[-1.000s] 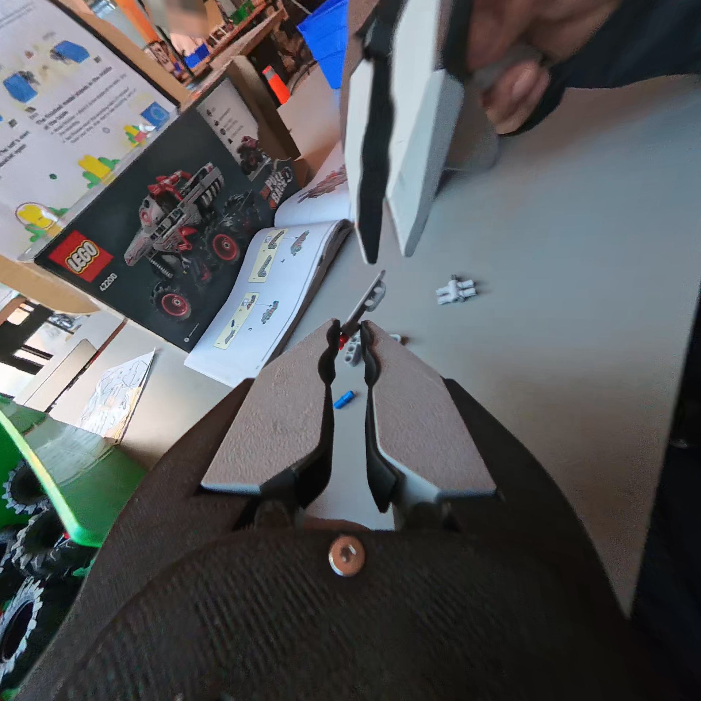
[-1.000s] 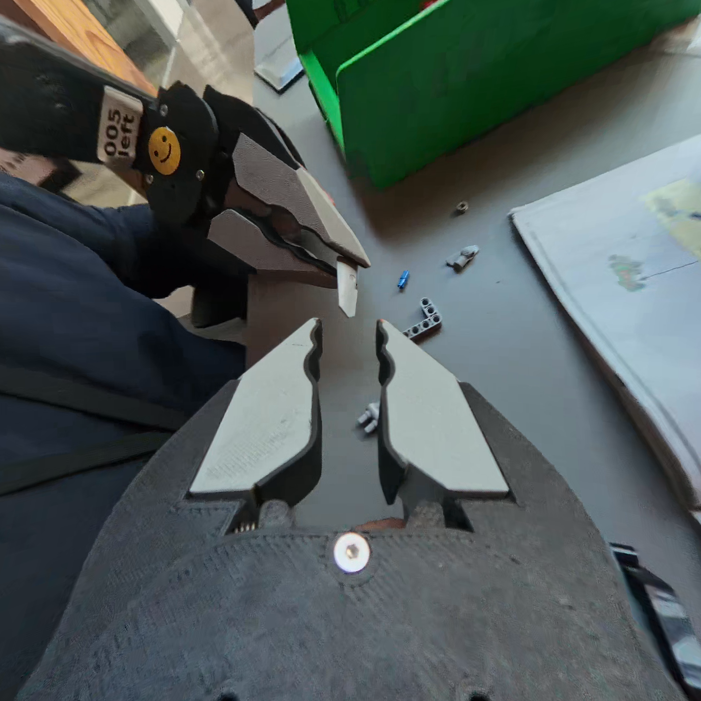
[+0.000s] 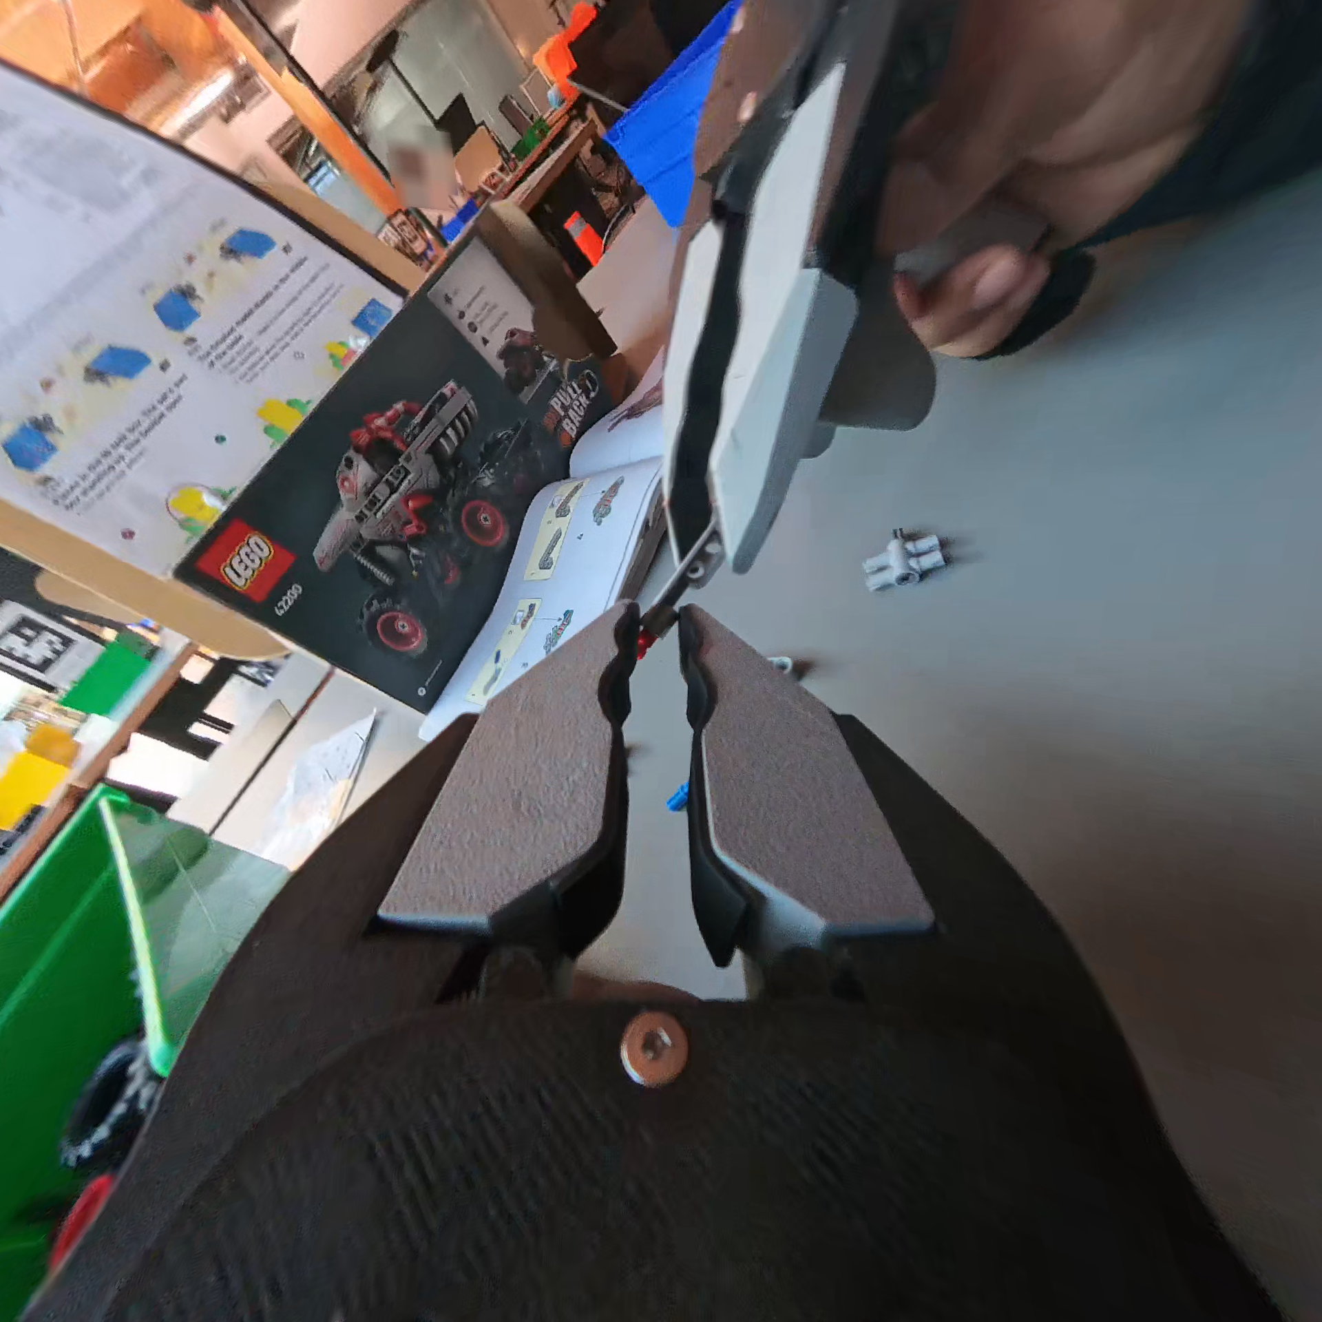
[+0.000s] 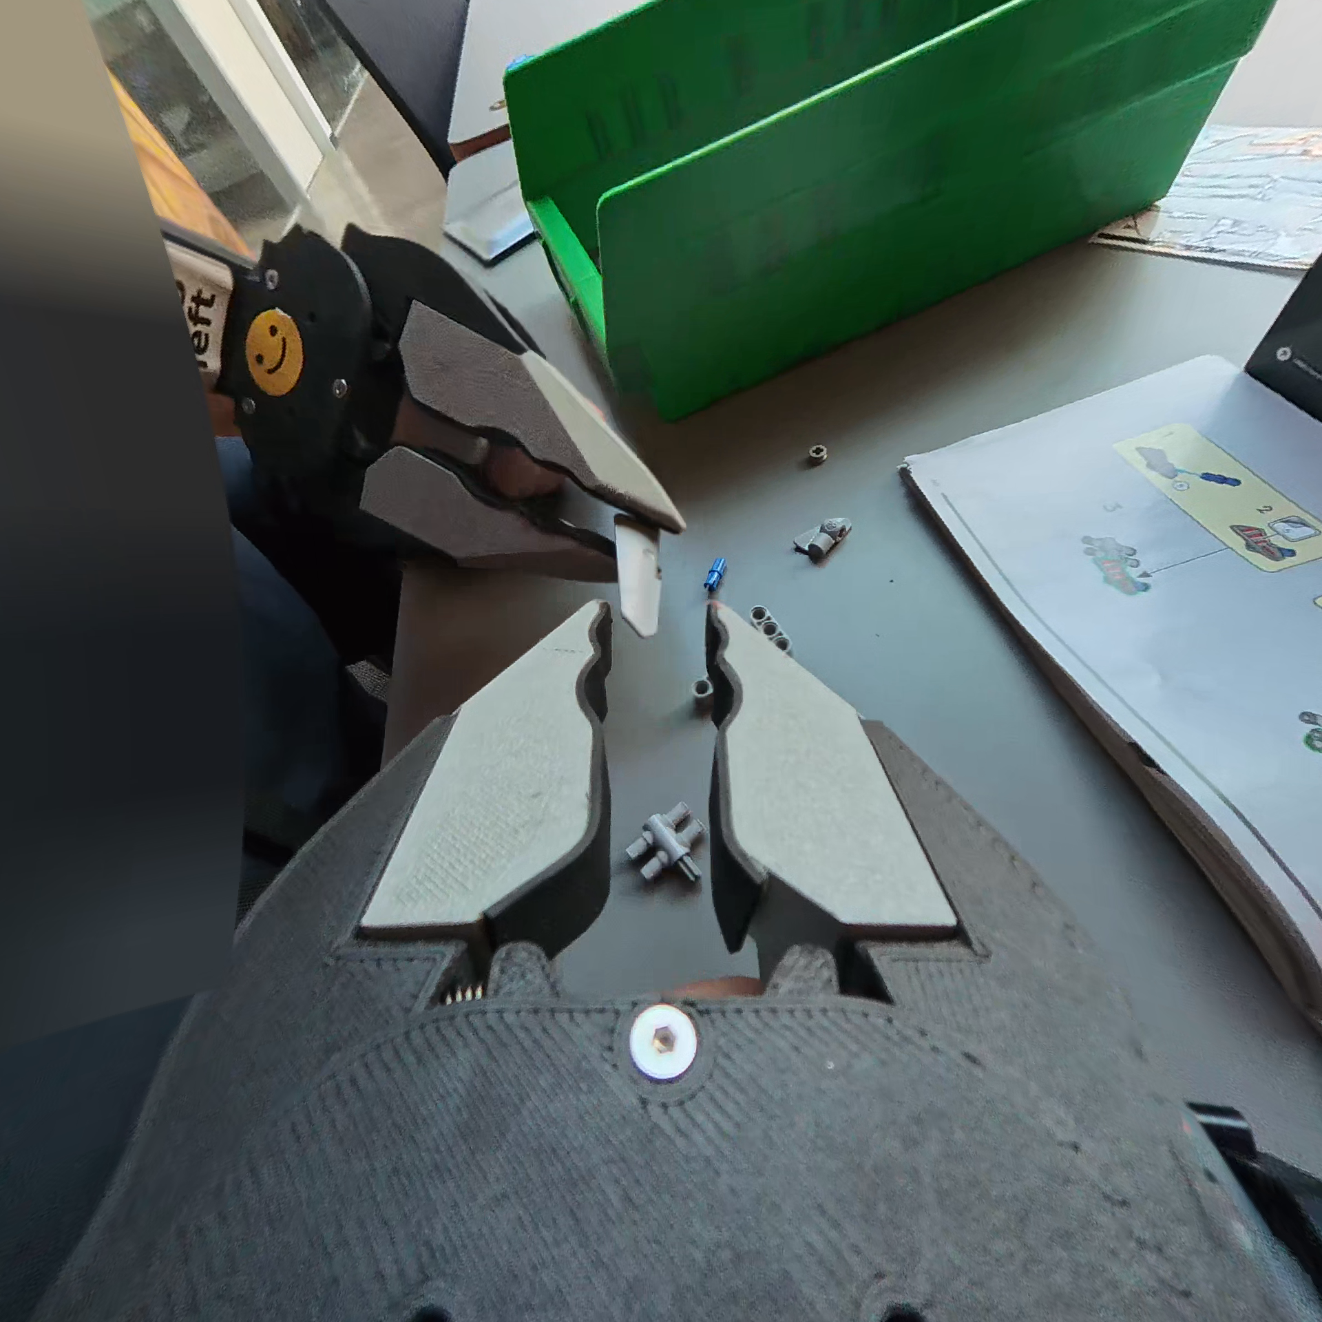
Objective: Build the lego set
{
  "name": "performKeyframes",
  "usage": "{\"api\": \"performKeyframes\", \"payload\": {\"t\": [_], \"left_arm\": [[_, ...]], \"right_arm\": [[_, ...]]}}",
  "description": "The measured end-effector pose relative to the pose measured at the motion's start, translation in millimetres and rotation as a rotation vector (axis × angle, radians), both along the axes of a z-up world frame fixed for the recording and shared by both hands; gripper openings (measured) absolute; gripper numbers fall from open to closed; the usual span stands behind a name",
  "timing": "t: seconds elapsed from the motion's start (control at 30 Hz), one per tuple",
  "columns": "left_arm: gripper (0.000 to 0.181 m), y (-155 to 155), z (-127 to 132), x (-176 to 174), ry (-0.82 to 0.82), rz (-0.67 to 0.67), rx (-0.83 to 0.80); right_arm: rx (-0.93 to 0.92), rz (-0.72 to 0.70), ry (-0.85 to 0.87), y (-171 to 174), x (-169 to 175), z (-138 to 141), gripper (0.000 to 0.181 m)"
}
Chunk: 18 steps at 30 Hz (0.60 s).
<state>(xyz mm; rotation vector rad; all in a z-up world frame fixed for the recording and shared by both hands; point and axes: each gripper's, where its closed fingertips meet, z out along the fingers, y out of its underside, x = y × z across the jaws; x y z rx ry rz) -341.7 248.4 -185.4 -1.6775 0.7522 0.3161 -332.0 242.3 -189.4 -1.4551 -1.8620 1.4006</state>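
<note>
The left gripper [image 4: 637, 551] is held tilted above the grey table [image 4: 930, 715], its 2 fingers clamped on a flat grey lego piece [image 4: 639, 583]. The piece's long axis runs down and out from the tips toward the right gripper [image 4: 658, 622], whose jaws stand apart around nothing, just beside the piece's free end. A grey cross connector [image 4: 665, 848] lies on the table under the right gripper; a blue pin [image 4: 714, 574] lies just beyond the piece. Compared with 1 second ago, the right gripper has closed in on the piece, and the piece is still gripped.
</note>
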Motion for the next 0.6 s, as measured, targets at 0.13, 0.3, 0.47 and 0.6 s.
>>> {"api": "performKeyframes", "payload": {"t": [0.13, 0.3, 0.47, 0.6], "left_arm": [[0.007, -1, -2, 4, 0.055, 0.001, 0.016], [0.007, -2, -2, 4, 0.096, 0.013, 0.044], [0.008, -1, -4, 2, 0.115, 0.038, 0.04], [0.025, -1, 1, -8, 0.109, 0.1, 0.071]], "right_arm": [[0.028, 0.024, -0.018, -7, 1, -6, 0.007], [0.081, 0.02, -0.007, -7, 1, -6, 0.007], [0.146, 0.008, 0.003, -5, -1, -10, 0.007], [0.18, -0.013, -0.004, 0, -3, -13, 0.007]]}}
